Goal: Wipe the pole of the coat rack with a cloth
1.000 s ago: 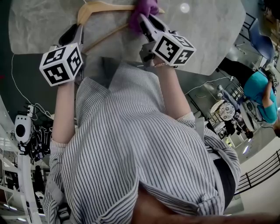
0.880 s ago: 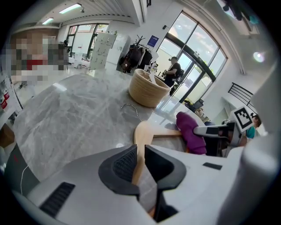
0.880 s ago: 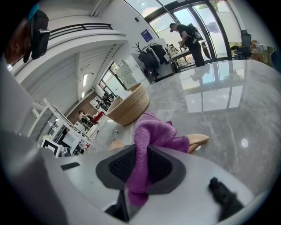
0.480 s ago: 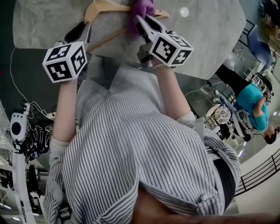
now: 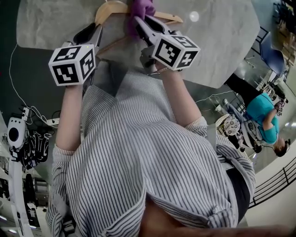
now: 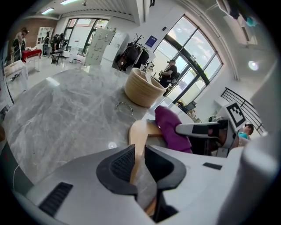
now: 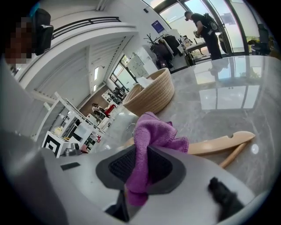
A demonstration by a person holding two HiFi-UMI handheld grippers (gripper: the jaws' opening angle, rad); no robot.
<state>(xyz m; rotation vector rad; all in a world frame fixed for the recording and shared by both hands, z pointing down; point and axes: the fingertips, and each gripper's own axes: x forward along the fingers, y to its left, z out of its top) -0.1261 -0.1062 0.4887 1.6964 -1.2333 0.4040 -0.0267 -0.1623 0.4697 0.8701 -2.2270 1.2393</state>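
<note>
The marble table (image 5: 222,37) fills the top of the head view. No coat-rack pole shows; a wooden hanger (image 5: 111,7) lies there instead, its long axis running roughly 9 to 3 o'clock. The left gripper (image 5: 95,30) has its jaws closed on the hanger's 9 o'clock arm. The right gripper (image 5: 138,23) is clamped on a purple cloth (image 5: 138,7), which rests on the wood at 12 o'clock from its jaws, so it is the nearer one for wiping. Only the gripper views show a woven basket (image 7: 151,94) beyond.
</note>
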